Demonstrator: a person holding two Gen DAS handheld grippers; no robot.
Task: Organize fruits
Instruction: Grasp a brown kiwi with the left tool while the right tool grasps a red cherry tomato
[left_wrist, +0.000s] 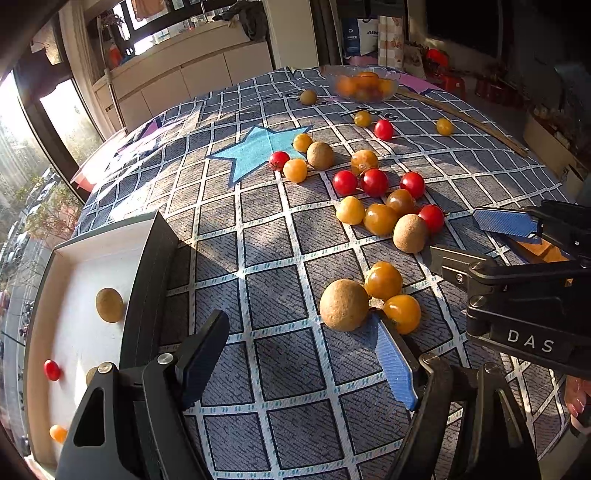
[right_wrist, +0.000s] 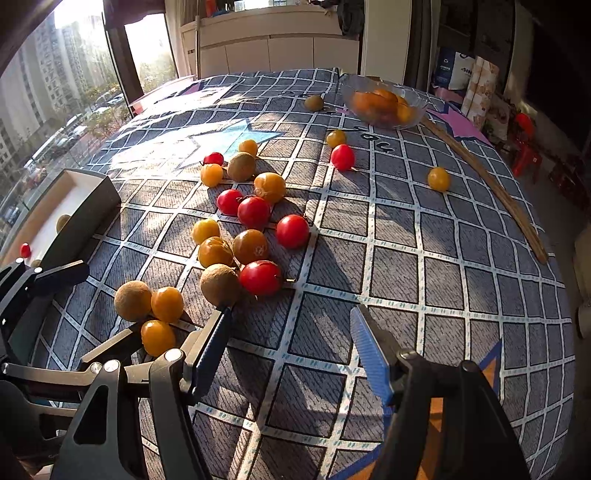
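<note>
We look along two hand-held grippers at a table under a grid-patterned cloth (left_wrist: 280, 258) with a blue star (left_wrist: 258, 147). Fruits lie scattered over it: red tomatoes (left_wrist: 375, 181), yellow tomatoes (left_wrist: 380, 218) and brown round fruits (left_wrist: 320, 155).

Left gripper (left_wrist: 299, 354): its jaws stand spread, nothing pinched. The blue-padded finger (left_wrist: 397, 363) has its tip just beside a brown fruit (left_wrist: 344, 304), which touches two yellow tomatoes (left_wrist: 384, 280). Whether the pad touches that fruit we cannot tell. The other finger stands near a white tray (left_wrist: 92, 266) at the cloth's left edge. The tray holds a brown fruit (left_wrist: 109, 304), a red tomato (left_wrist: 51, 370) and a yellow one (left_wrist: 58, 432); a fourth piece is half hidden behind the gripper.

Right gripper (right_wrist: 291, 332): its jaws stand apart, with only bare cloth between them. Its left finger (right_wrist: 212, 350) reaches toward a brown fruit (right_wrist: 220, 284) that lies against a red tomato (right_wrist: 260, 277). In the left view this gripper enters from the right edge, and part of a hand (left_wrist: 578, 398) shows below it.

At the far side a glass bowl (right_wrist: 384, 101) holds orange fruit. A wooden stick (right_wrist: 491, 188) lies along the right of the cloth.
</note>
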